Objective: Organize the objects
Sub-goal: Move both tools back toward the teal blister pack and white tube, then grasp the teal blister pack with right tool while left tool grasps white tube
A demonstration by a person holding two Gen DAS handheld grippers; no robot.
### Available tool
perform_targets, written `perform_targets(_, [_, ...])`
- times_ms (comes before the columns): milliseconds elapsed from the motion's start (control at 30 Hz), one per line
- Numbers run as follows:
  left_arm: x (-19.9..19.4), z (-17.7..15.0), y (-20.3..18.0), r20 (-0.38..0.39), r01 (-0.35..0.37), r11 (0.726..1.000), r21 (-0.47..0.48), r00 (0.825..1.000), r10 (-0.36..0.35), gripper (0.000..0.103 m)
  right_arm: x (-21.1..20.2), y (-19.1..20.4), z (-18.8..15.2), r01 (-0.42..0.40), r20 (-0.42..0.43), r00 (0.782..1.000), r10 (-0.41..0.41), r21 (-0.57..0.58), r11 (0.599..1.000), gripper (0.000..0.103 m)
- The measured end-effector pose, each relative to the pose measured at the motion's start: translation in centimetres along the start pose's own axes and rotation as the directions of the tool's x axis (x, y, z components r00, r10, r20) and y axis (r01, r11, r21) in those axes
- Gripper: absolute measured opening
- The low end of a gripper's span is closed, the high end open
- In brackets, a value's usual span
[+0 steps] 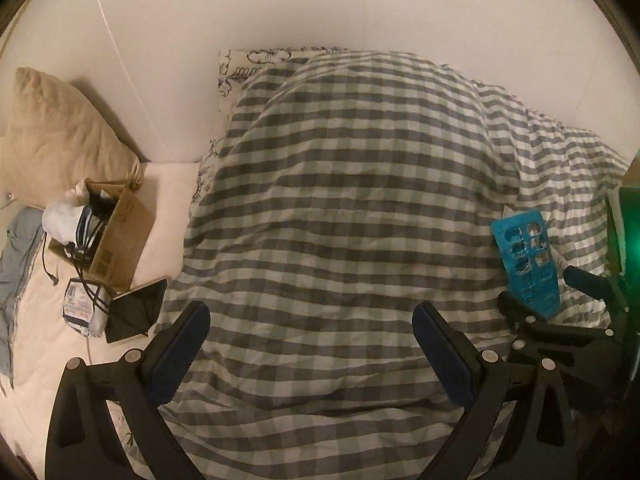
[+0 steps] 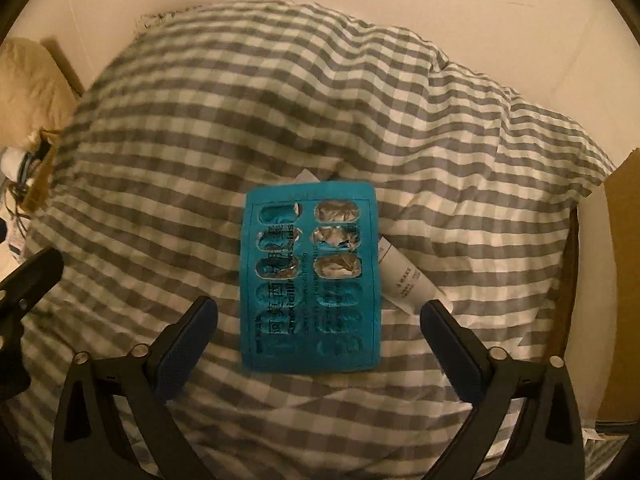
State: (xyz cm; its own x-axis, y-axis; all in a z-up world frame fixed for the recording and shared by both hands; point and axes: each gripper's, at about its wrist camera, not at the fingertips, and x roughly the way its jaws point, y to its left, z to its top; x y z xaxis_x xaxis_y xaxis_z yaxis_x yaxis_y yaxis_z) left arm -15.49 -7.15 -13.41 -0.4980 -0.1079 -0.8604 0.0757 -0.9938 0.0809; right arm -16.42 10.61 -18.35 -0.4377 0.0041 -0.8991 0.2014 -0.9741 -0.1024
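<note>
A blue blister pack of pills (image 2: pixel 310 280) lies flat on the checked duvet (image 2: pixel 200 140), with several cells torn open. A white tube (image 2: pixel 404 276) lies just right of it, partly under its edge. My right gripper (image 2: pixel 318 312) is open and empty, its fingers either side of the pack's near half, above it. In the left wrist view the pack (image 1: pixel 528 258) is at the far right with the right gripper (image 1: pixel 536 288) around it. My left gripper (image 1: pixel 312 316) is open and empty over the duvet (image 1: pixel 340 200).
An open cardboard box (image 1: pixel 116 232) with cables and cloth sits on the white sheet at the left, beside a black pouch (image 1: pixel 132 316) and a labelled packet (image 1: pixel 82 304). A beige pillow (image 1: pixel 60 136) leans on the wall. Another cardboard box (image 2: pixel 608 280) stands at the right.
</note>
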Motion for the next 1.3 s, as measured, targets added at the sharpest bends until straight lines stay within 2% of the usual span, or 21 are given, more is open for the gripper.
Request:
perform_targets(67, [0.0,-0.1,0.1,-0.005,-0.002,1.0,-0.005,1.0,0.002,0.103,0.2,-0.2,-0.1,0.001,-0.006,1.0,-0.001,0.006,1.0,0.087])
perform_targets(133, [-0.1,-0.1,0.1,-0.005,-0.008,1.0,-0.007,1.0,0.008,0.103,-0.2,-0.5,-0.2,-0.008,-0.002,1.0,0.008,0.013,1.0,0.07])
perform_targets(267, [-1.2,-0.2,-0.6,0.011,-0.02,1.0,0.008,1.0,0.02,0.103,-1.8,-1.5,-0.3,-0.038,-0.001,0.999,0.039,0.031,0.999,0.07])
perform_targets(400, [-3.0,-0.2,-1.9,0.034,-0.036,0.999,0.017,0.999,0.036,0.103,-5.5,-3.0,-0.3,-0.033,0.046,0.998,0.032,0.016,0.999,0.069])
perform_targets(633, [-6.6,0.9,-5.6,0.086,0.059,0.998,0.0,0.995,-0.058,0.103,-12.8,-6.6,-0.3,-0.004,0.141,0.99,0.001,0.018,1.0,0.069])
perform_targets(800, [-6.7,1.4,-8.4,0.093,0.049,0.999,0.02,0.994,-0.051,0.103,-12.3,-9.0,-0.5,-0.029,0.142,0.99,0.022,0.049,0.998,0.069])
perform_targets(1033, [-3.1,2.5,-11.3,0.049,0.034,0.999,-0.007,0.998,-0.034,0.103,-10.0,-9.5,0.5,-0.063,0.149,0.987,0.057,0.041,0.997,0.069])
perform_targets(1233, [-0.3,3.2,-12.8,0.029,0.032,0.998,-0.056,0.999,-0.031,0.102,-8.1,-10.8,1.6,-0.045,0.162,0.986,0.035,0.059,0.997,0.069])
perform_targets(1300, [0.6,3.3,-13.4,0.017,0.065,0.996,-0.057,0.998,-0.065,0.101,-7.6,-10.7,2.0,-0.014,0.173,0.985,0.006,0.048,0.999,0.069])
